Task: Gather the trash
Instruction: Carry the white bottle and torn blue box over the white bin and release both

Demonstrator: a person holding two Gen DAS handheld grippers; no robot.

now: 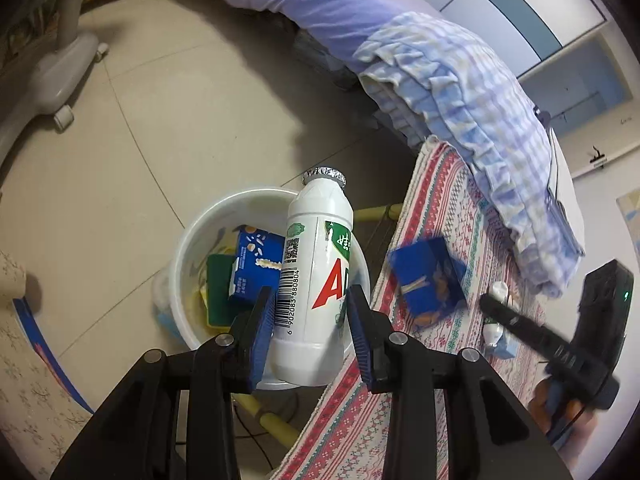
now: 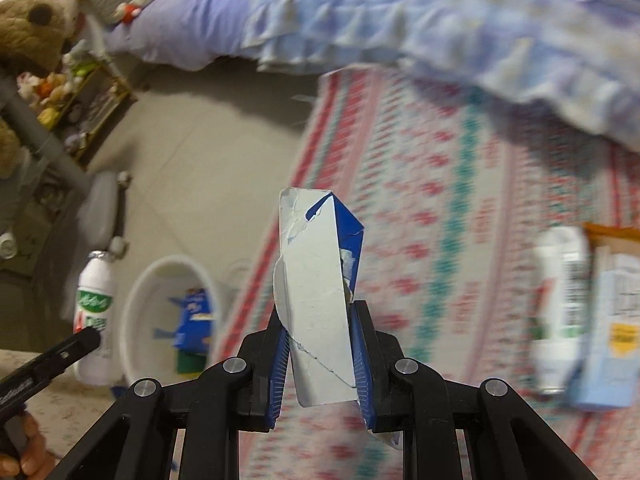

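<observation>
In the left wrist view my left gripper (image 1: 311, 296) is shut on a white plastic bottle (image 1: 316, 280) with a foil cap. It holds the bottle over a white bin (image 1: 192, 236). A blue carton (image 1: 256, 264) and a green item lie in the bin. My right gripper (image 2: 320, 316) is shut on a flattened blue and white carton (image 2: 320, 300), seen in the left wrist view as a blue carton (image 1: 428, 276) over the rug. The bin (image 2: 140, 320) lies to the lower left in the right wrist view, with the held bottle (image 2: 94, 312) beside it.
A patterned rug (image 2: 420, 184) covers the floor beside a bed with a checked blanket (image 1: 460, 92). Another white bottle (image 2: 560, 312) and a pale blue carton (image 2: 612, 332) lie on the rug. A wheeled grey stand (image 1: 60, 76) is on the tiles, and a shelf of soft toys (image 2: 60, 92) stands beyond.
</observation>
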